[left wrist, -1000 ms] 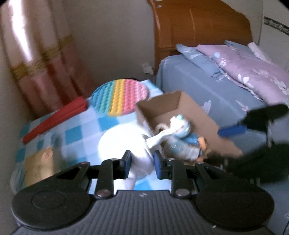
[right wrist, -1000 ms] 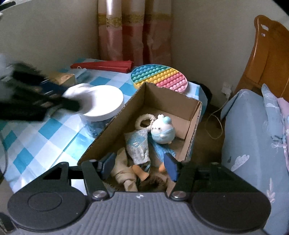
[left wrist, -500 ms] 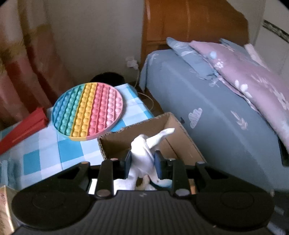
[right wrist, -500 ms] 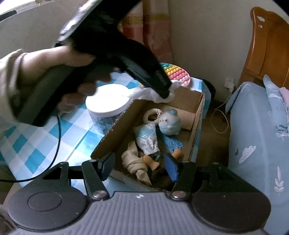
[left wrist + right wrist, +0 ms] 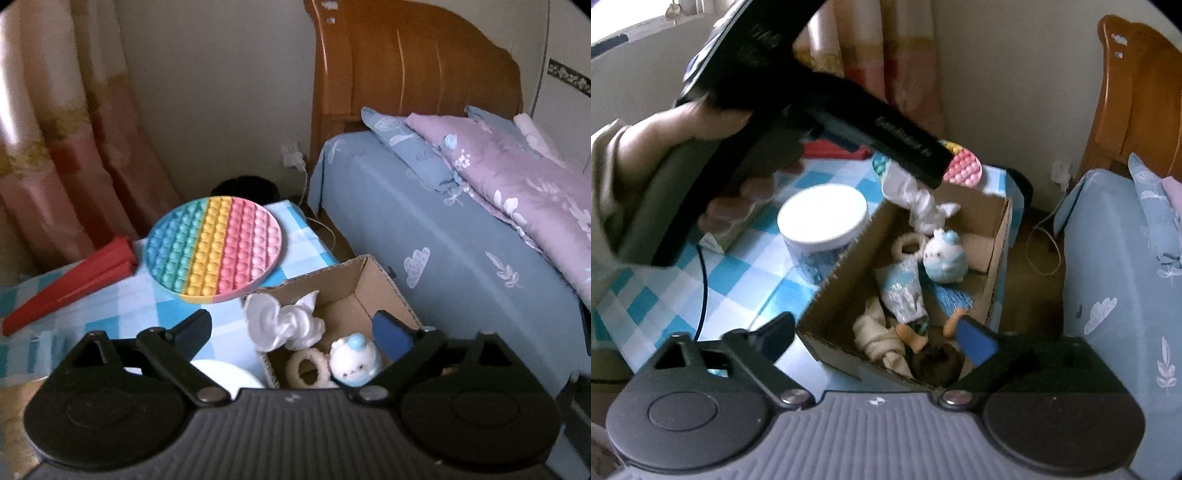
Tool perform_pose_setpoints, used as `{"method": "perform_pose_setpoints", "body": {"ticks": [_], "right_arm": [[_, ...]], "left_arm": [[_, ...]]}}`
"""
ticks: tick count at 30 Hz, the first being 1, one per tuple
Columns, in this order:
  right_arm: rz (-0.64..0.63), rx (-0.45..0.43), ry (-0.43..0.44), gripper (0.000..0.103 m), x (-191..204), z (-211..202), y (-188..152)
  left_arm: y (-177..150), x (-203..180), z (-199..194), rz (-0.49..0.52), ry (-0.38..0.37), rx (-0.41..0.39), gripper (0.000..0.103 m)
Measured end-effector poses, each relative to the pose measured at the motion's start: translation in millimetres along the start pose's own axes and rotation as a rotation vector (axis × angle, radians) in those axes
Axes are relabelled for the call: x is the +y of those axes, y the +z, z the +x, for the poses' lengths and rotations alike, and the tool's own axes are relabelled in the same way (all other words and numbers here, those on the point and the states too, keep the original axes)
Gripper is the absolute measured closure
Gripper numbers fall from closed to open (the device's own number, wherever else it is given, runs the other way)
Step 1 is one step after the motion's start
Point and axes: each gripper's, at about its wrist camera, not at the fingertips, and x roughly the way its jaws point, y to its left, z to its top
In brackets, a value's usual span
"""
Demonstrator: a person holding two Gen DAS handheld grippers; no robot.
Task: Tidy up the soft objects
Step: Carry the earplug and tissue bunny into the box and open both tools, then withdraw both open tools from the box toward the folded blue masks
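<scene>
A cardboard box [image 5: 384, 284] [image 5: 999, 236] stands on the blue checked table by the bed. A white soft cloth toy [image 5: 284, 321] [image 5: 919, 201] hangs over the box's far left corner, free of my fingers. In the box lie a white-and-blue plush [image 5: 356, 360] [image 5: 945, 254], a cream ring [image 5: 308, 367] [image 5: 908, 245], a blue-dressed doll [image 5: 905, 291] and a beige knotted toy [image 5: 879, 339]. My left gripper [image 5: 295, 328] is open just above the box. My right gripper [image 5: 875, 336] is open and empty over the box's near end.
A rainbow pop-it disc [image 5: 214, 245] and a red folded fan [image 5: 70, 282] lie at the table's far side. A white-lidded jar [image 5: 822, 225] stands left of the box. The bed [image 5: 461, 236] lies right, curtains and wall behind.
My left gripper carried the white cloth toy over the box, then opened; the toy has dropped from its fingers onto the box's corner. The right gripper stayed open near the box.
</scene>
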Motion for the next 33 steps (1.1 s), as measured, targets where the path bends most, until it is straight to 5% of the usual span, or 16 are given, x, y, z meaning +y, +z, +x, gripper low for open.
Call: {"method": "perform_pose_setpoints", "body": {"ticks": [8, 27, 33], "right_arm": [[0.000, -0.007, 0.005, 0.000, 23.9, -12.9, 5.8], [-0.024, 0.009, -0.050, 0.000, 78.3, -11.7, 9.4], [-0.075, -0.004, -0.056, 0.000, 96.0, -5.5, 19.3]], "left_arm": [[-25.7, 8.0, -50.7, 0.027, 0.028, -0.044, 0.003], [-133.0, 71.9, -144.5, -0.091, 0.122, -0.070, 0.001], [-159.0, 99.5, -154.5, -0.092, 0.242, -0.055, 0.001]]}}
